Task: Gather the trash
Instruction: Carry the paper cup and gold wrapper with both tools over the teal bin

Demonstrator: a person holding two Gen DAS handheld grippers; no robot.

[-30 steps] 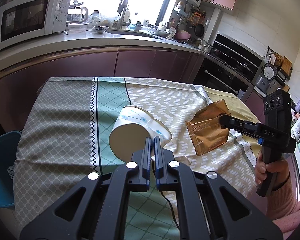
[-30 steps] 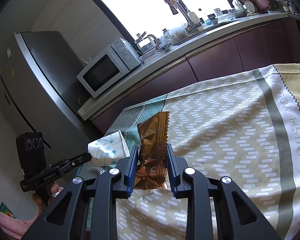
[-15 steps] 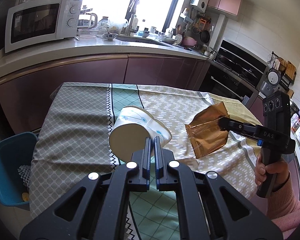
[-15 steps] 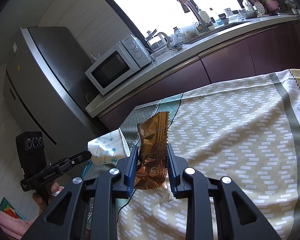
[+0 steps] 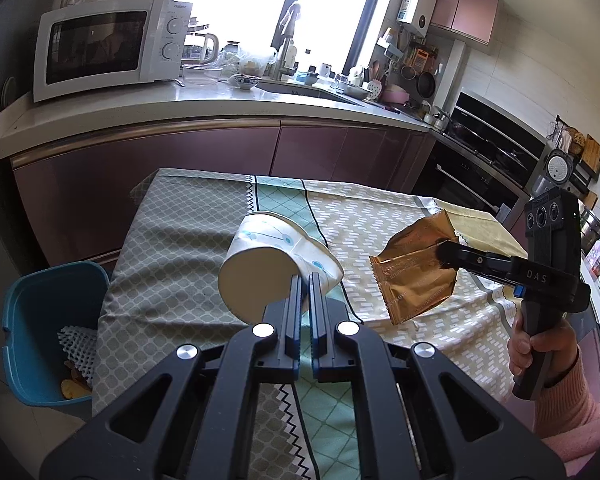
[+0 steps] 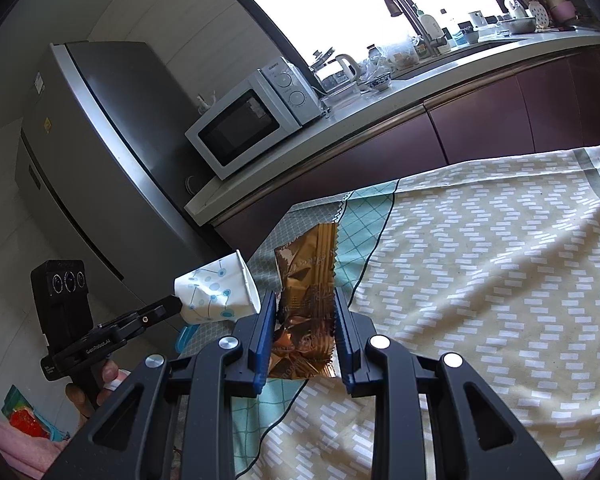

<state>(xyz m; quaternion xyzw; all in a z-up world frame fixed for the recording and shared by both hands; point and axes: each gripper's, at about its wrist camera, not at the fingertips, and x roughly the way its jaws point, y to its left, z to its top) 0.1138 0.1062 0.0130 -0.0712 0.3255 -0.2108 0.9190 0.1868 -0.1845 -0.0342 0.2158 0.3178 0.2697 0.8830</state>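
Note:
My left gripper [image 5: 305,280] is shut on the rim of a crumpled white paper cup [image 5: 272,256] with blue dots, held on its side above the table; it also shows in the right wrist view [image 6: 216,300]. My right gripper [image 6: 305,308] is shut on a bronze foil snack wrapper [image 6: 306,280], lifted above the tablecloth; the wrapper also shows in the left wrist view [image 5: 416,276], pinched by the right gripper [image 5: 444,254]. A blue trash bin [image 5: 40,320] with scraps inside stands on the floor left of the table.
The table carries a patterned cloth [image 5: 188,248] in grey, green and beige. Behind it runs a kitchen counter [image 5: 220,108] with a microwave [image 5: 104,48] and sink. A fridge [image 6: 100,160] stands at the left in the right wrist view. An oven [image 5: 488,148] is at the right.
Both grippers have lifted and drawn back left with their loads. The blue bin has come more fully into the left wrist view. The grips are unchanged.

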